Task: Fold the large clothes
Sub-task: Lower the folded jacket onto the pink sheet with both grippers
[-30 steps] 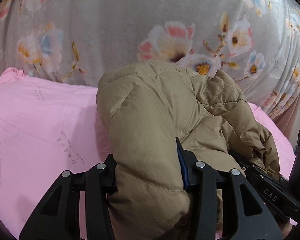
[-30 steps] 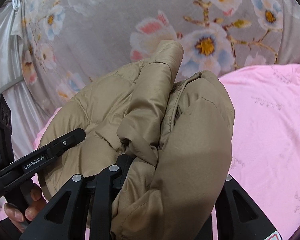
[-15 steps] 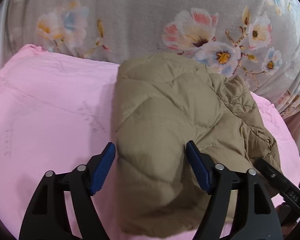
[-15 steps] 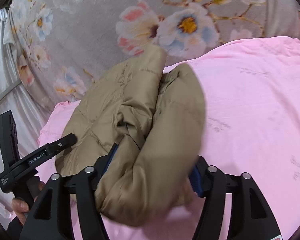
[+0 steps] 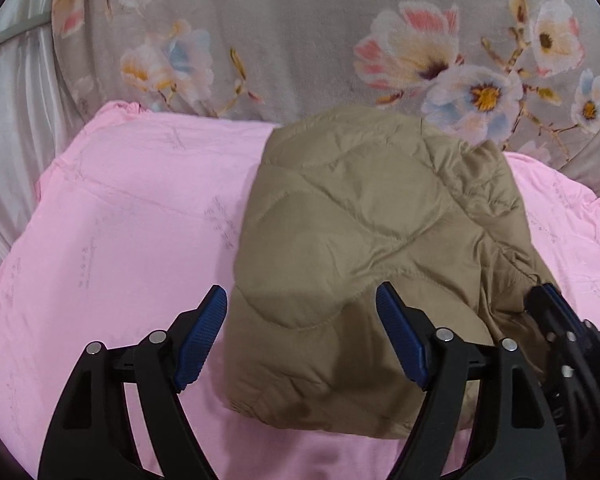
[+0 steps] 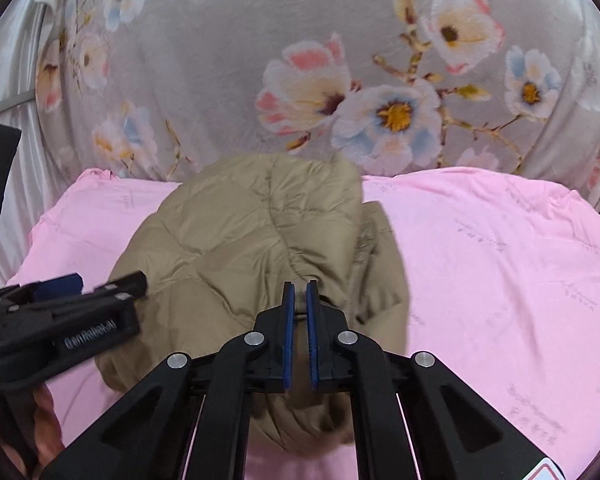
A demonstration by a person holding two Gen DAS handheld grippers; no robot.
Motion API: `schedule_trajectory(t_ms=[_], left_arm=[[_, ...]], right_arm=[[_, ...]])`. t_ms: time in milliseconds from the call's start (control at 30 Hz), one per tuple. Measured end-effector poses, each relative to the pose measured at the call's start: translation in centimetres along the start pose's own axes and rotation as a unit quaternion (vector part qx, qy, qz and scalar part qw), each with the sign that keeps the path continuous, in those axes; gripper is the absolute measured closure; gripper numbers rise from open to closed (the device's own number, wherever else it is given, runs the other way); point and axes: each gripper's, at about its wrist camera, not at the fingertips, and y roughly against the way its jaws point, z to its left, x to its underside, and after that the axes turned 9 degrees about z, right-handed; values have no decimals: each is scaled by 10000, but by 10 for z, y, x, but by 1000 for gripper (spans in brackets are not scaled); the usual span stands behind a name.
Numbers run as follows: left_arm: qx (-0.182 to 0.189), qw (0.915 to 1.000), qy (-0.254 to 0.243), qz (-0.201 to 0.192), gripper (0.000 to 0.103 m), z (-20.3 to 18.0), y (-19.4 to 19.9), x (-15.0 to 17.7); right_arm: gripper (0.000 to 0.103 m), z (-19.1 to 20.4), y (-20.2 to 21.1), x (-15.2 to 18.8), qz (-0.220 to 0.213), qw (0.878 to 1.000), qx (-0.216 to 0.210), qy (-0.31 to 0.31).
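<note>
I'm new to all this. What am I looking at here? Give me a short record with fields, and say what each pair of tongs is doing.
garment: tan quilted jacket, folded into a bundle
surface: pink sheet, jacket lying on it
backdrop: grey floral fabric behind the sheet
left tongs: open, blue pads either side of the jacket's near edge, not gripping
right tongs: nearly closed over the jacket; whether they pinch cloth is unclear
fold state: compact, one side looks bunched
</note>
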Motion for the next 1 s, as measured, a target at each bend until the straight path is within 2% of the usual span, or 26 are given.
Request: schedule_trajectory(t_ms=[100, 300, 1000], left_arm=[[-87, 9998, 96, 162, 28, -4, -20, 5], [-149, 9997, 139, 98, 17, -5, -38, 9], [-466, 9977, -73, -479, 15, -18, -58, 22]], right_arm=[[98, -2, -23, 6, 133, 9996, 254, 20], [98, -14, -57, 21, 396, 9987, 326, -41], [97, -14, -72, 22, 615, 9977, 249, -98]])
